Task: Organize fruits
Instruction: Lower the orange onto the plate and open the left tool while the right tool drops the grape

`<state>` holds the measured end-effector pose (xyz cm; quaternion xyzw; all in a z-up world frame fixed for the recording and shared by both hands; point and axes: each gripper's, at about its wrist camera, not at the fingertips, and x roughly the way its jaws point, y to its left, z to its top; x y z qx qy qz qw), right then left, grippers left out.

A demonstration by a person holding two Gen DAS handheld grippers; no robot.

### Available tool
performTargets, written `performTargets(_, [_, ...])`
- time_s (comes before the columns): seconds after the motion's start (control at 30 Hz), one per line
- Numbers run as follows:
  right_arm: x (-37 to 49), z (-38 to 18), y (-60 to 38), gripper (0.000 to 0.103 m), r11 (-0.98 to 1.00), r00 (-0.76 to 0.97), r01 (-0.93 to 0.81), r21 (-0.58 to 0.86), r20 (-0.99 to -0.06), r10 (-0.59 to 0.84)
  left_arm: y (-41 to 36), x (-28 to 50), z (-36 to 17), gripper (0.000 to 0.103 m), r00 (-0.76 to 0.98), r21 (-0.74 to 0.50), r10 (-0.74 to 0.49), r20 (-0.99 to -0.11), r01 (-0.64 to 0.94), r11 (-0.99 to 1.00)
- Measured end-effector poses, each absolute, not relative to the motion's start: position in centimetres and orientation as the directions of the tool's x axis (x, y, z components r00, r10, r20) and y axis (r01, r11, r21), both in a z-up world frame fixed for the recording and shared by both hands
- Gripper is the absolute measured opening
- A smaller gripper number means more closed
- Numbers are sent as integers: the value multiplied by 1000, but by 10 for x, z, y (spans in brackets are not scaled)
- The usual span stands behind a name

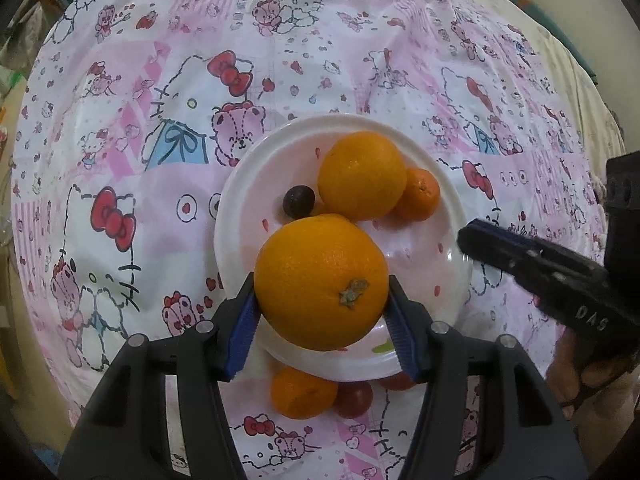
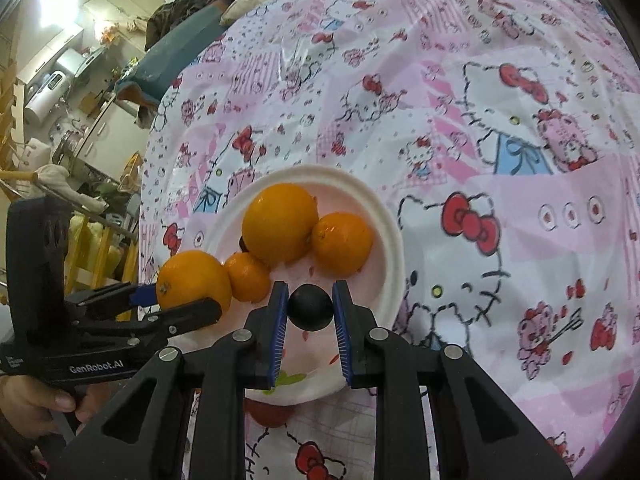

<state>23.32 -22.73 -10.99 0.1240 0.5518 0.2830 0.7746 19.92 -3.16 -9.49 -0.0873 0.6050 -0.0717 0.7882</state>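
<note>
Left wrist view: left gripper (image 1: 322, 312) grasps a big orange (image 1: 320, 280), blue pads (image 1: 242, 328) pressed on both its sides, stem scar facing the camera; the orange is held above the near part of the plate (image 1: 240, 208). On the plate, far side: a second big orange (image 1: 362, 174), a mandarin (image 1: 420, 194) touching it on the right, a dark plum (image 1: 299, 201) just left of it. Off the plate, at its near rim on the cloth (image 1: 120, 160): another mandarin (image 1: 302, 392) and a red fruit (image 1: 354, 398) beside it. Right gripper (image 1: 464, 240) enters from the right of the plate; from this side its grip cannot be read. Right wrist view: right gripper (image 2: 311, 306) is clenched on a dark plum (image 2: 311, 307), pads touching both sides, over the near part of the plate (image 2: 390, 240). On the plate beyond: a big orange (image 2: 280, 226) with a mandarin (image 2: 342, 242) touching its right side; one more mandarin (image 2: 247, 276) at the plate's left. Left gripper (image 2: 176, 302) with its orange (image 2: 194, 282) sits at the plate's left edge, a hand (image 2: 36, 400) below it. A red fruit (image 2: 272, 414) lies just under the near rim.
</note>
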Motion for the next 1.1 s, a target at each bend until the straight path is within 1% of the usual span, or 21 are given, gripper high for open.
performTargets(0.1, [232, -115, -226, 24, 800, 205, -295, 523, -782, 588, -26, 201, -95, 55, 259, -227, -215, -942, -18, 974])
performTargets(0.13, [233, -117, -226, 27, 793, 194, -286, 539, -777, 598, -23, 201, -95, 55, 262, -223, -207, -942, -33, 974])
performTargets(0.2, [233, -119, -224, 27, 776, 171, -281, 565, -766, 620, -18, 202, -96, 55, 262, -238, -216, -940, -56, 970])
performTargets(0.27, [232, -116, -224, 29, 783, 189, -277, 557, -767, 613, -13, 204, -96, 55, 265, -259, -231, -936, -76, 963])
performTargets(0.3, [232, -115, -225, 38, 781, 189, -278, 559, -766, 615, -11, 205, -96, 55, 272, -263, -231, -934, -87, 961])
performTargets(0.33, [233, -115, -227, 55, 780, 192, -269, 565, -762, 618, -8, 208, -95, 55, 281, -265, -229, -932, -98, 959])
performTargets(0.37, [233, -114, -229, 64, 782, 203, -258, 567, -759, 618, -6, 211, -96, 55, 285, -267, -229, -931, -104, 958])
performTargets(0.4, [233, -112, -233, 67, 785, 221, -247, 568, -756, 616, -4, 216, -97, 55, 288, -270, -228, -930, -113, 956])
performTargets(0.5, [235, -109, -244, 67, 798, 259, -213, 564, -755, 602, 3, 232, -102, 55, 292, -259, -209, -934, -147, 954])
performTargets(0.6, [237, -111, -253, 67, 789, 258, -178, 589, -745, 615, 7, 244, -106, 55, 297, -315, -260, -919, -155, 936])
performTargets(0.67, [237, -110, -254, 67, 791, 262, -180, 584, -747, 611, 4, 248, -102, 55, 318, -294, -235, -919, -150, 944])
performTargets(0.77, [238, -106, -254, 67, 789, 268, -186, 586, -742, 614, 0, 255, -103, 55, 316, -335, -280, -907, -136, 932])
performTargets(0.83, [237, -104, -253, 67, 790, 274, -195, 581, -741, 613, -6, 259, -107, 56, 311, -326, -274, -910, -128, 937])
performTargets(1.0, [238, -105, -257, 67, 804, 283, -182, 566, -753, 594, 1, 261, -117, 57, 309, -372, -307, -900, -180, 911])
performTargets(1.1, [238, -104, -259, 67, 803, 284, -174, 570, -752, 595, 3, 258, -121, 60, 312, -400, -329, -891, -198, 895])
